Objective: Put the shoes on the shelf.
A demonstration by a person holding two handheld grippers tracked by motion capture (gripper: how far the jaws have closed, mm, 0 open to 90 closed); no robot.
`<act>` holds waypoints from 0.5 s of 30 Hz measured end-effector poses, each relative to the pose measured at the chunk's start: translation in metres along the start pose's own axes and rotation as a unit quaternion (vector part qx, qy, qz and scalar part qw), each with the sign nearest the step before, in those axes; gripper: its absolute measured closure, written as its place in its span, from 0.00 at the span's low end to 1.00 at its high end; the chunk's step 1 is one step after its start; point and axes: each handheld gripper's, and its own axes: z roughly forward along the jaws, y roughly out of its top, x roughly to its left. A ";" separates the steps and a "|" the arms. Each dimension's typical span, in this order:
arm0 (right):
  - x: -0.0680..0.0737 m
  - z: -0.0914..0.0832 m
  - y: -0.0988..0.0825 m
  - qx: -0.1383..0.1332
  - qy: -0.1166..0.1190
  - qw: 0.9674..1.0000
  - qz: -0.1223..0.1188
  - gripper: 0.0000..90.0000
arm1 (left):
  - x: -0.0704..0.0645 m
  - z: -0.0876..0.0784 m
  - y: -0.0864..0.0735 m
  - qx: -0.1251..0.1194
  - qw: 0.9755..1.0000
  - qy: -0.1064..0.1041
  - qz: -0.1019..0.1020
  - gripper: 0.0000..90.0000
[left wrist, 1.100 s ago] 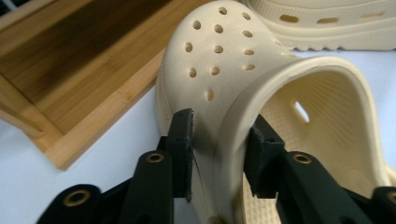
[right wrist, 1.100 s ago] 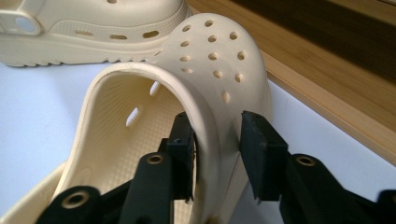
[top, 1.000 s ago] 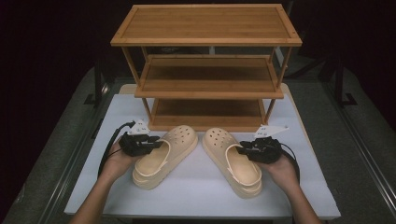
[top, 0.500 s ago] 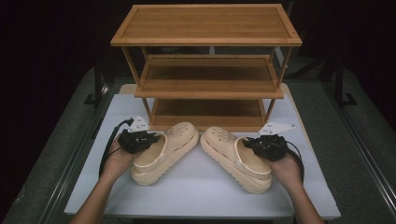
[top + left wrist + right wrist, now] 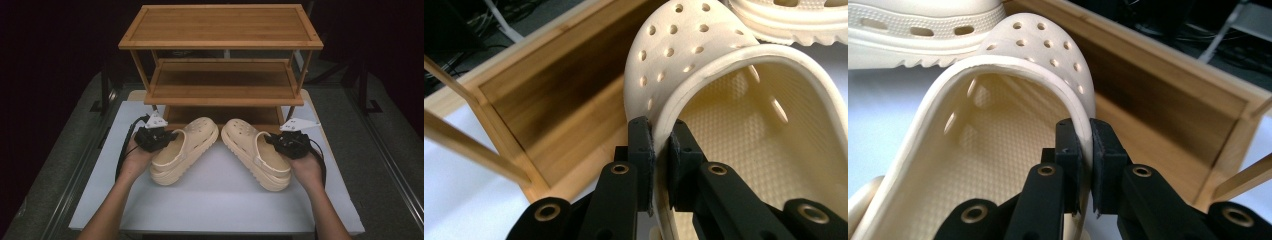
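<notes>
Two cream clogs sit on the white table (image 5: 210, 200) before the wooden shoe rack (image 5: 220, 45), toes toward it. The left gripper (image 5: 659, 145) pinches the left clog (image 5: 182, 150) at its opening's outer rim; the right gripper (image 5: 1087, 145) likewise clamps the right clog (image 5: 255, 150). No writing readable

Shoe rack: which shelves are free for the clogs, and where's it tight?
All three shelves of the rack look bare; the top is the most open. White mat in front of the clogs is free. Crowded: the strip between the left clog, the right clog and the bottom shelf.
</notes>
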 end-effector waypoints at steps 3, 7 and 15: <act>-0.004 0.003 0.003 -0.002 -0.010 1.000 0.001 0.93 | 0.002 0.004 0.004 -0.001 1.000 0.003 -0.001 0.92; -0.015 0.015 0.009 -0.002 -0.030 0.999 0.010 0.93 | 0.005 0.015 0.013 -0.005 1.000 0.015 -0.002 0.92; -0.025 0.032 0.016 0.001 -0.055 0.998 0.017 0.93 | 0.013 0.041 0.022 0.001 0.999 0.046 -0.002 0.92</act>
